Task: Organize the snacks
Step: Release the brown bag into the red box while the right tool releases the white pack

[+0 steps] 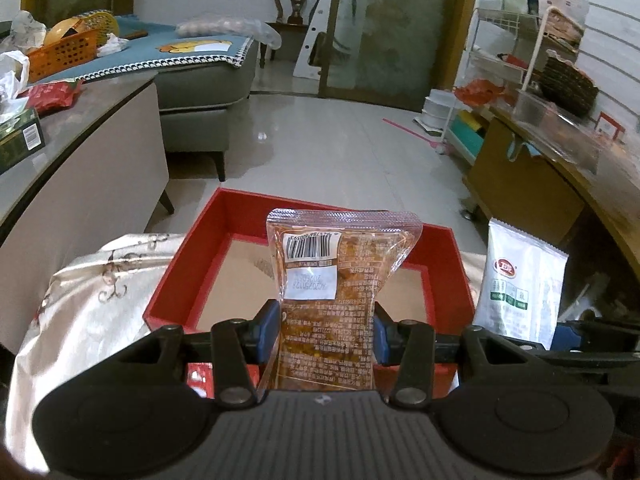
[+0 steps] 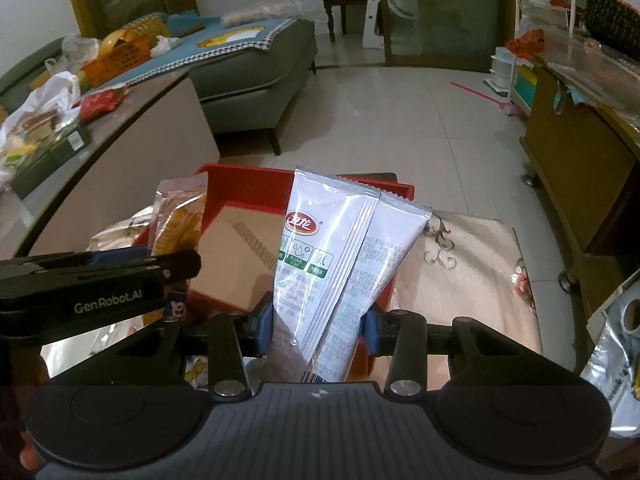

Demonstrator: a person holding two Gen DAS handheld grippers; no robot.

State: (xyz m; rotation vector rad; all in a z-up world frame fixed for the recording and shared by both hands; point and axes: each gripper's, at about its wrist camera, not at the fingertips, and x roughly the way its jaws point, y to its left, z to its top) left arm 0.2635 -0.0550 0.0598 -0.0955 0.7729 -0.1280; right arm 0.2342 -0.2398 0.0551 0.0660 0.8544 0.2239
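My left gripper point(image 1: 326, 330) is shut on a clear packet of orange-brown snack point(image 1: 340, 272), barcode side up, held upright over the red box point(image 1: 192, 248). My right gripper point(image 2: 320, 326) is shut on a white and silver snack pouch point(image 2: 340, 248) with a red logo, tilted over the red box point(image 2: 240, 188), whose brown cardboard bottom shows bare. In the right wrist view the left gripper point(image 2: 100, 280) reaches in from the left with its orange packet point(image 2: 180, 216). The white pouch point(image 1: 520, 280) also shows at the right of the left wrist view.
The red box rests on a cream floral cloth point(image 2: 472, 264). A grey table point(image 1: 80, 140) at the left carries a red snack bag point(image 1: 52, 96), a dark box and plastic bags. A wooden cabinet point(image 2: 580, 168) stands at the right, a sofa point(image 1: 200, 92) behind.
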